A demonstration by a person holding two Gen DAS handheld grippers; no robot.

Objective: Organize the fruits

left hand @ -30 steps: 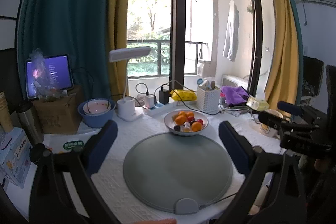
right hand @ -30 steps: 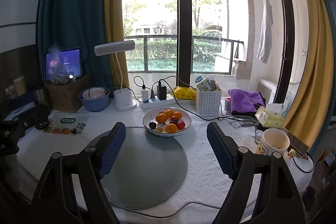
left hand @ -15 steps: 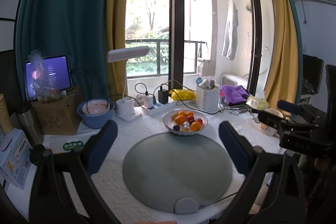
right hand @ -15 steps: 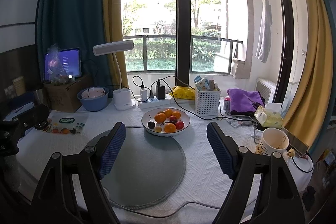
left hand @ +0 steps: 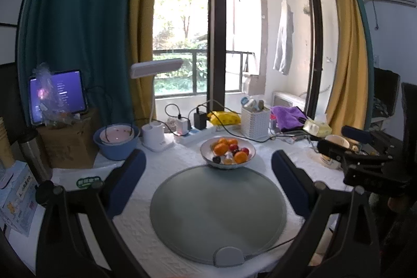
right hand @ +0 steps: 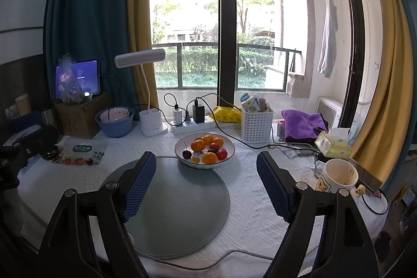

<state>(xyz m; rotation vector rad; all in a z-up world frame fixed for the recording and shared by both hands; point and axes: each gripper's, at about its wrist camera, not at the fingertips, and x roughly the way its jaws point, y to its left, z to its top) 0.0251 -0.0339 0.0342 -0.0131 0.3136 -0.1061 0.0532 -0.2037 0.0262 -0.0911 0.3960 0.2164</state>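
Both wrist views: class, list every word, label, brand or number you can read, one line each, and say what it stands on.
None can be quoted.
Tablet screen: lines of text, too small.
Green label on the clear packet: characters, blurred.
Lamp base: small mark, unreadable.
Blue box: print, blurred.
Yellow packet and mug: pictures only, no legible words.

Daylight came through a tall glazed door [right hand: 226, 25] with a dark central frame, beyond which a railed balcony [right hand: 226, 51] and green trees showed. Yellow curtains [right hand: 385, 69] hung at both sides, backed by teal curtains [right hand: 86, 25] on the left. A pale garment [right hand: 327, 38] hung outside on the balcony, and the wall at left was white above a dark band.
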